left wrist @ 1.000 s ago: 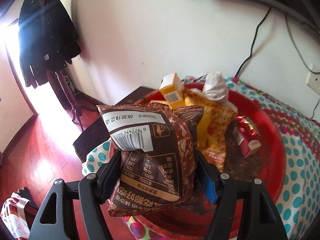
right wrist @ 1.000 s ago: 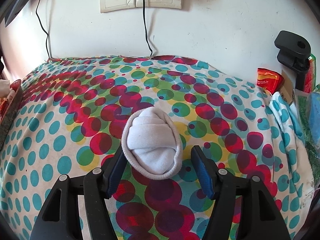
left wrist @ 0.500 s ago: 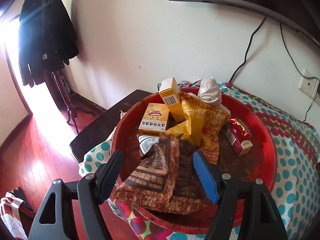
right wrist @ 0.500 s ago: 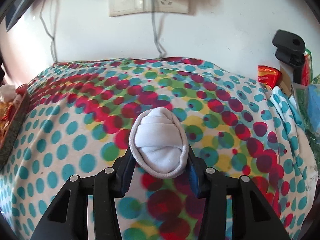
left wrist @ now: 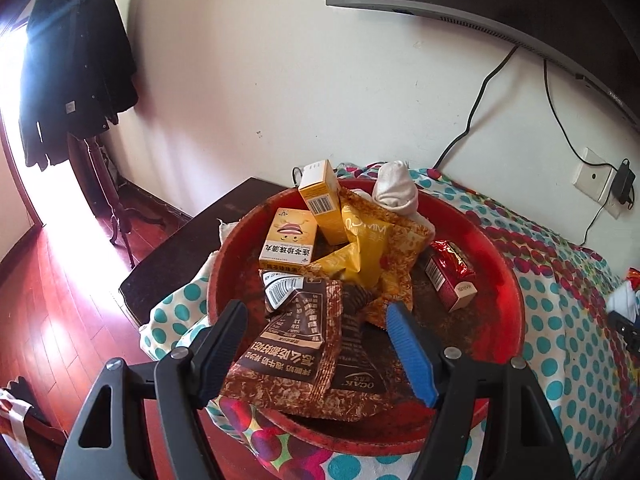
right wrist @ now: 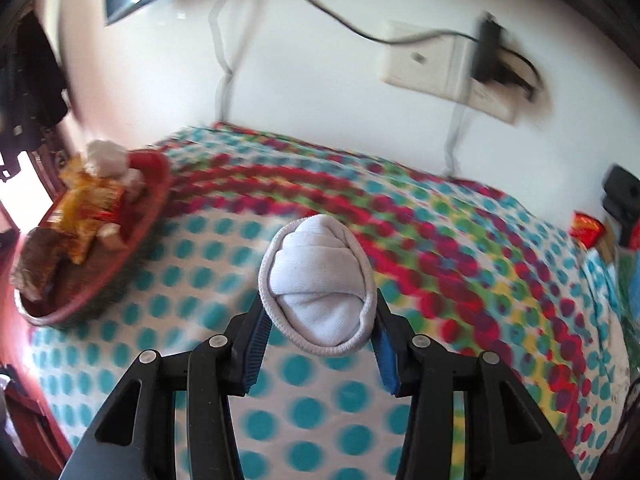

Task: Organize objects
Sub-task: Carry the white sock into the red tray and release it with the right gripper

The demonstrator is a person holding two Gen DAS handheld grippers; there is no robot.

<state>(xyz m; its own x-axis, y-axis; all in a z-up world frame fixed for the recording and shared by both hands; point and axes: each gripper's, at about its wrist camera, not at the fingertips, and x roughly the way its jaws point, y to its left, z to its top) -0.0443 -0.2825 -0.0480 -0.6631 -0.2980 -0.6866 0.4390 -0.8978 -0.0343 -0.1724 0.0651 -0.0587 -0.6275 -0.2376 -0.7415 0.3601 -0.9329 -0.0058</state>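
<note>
A red round tray (left wrist: 502, 280) holds a brown snack bag (left wrist: 296, 344), yellow bags (left wrist: 368, 248), two yellow boxes (left wrist: 290, 240), a red box (left wrist: 450, 274) and a white sock ball (left wrist: 396, 192). My left gripper (left wrist: 316, 320) is open and empty above the brown bag at the tray's near edge. My right gripper (right wrist: 318, 312) is shut on a rolled white sock ball (right wrist: 318, 284), held above the dotted cloth (right wrist: 360, 384). The tray also shows at the left in the right wrist view (right wrist: 154, 200).
A dark side table (left wrist: 192, 264) and red wood floor (left wrist: 52, 308) lie left of the tray. A coat (left wrist: 76, 68) hangs on a stand. Wall sockets with cables (right wrist: 444, 64) are behind. A red packet (right wrist: 586, 228) and clutter sit at the cloth's right edge.
My left gripper opened and dropped the brown bag into the tray, then pulled back. My right gripper closed on the sock ball, lifted it and swung left toward the tray.
</note>
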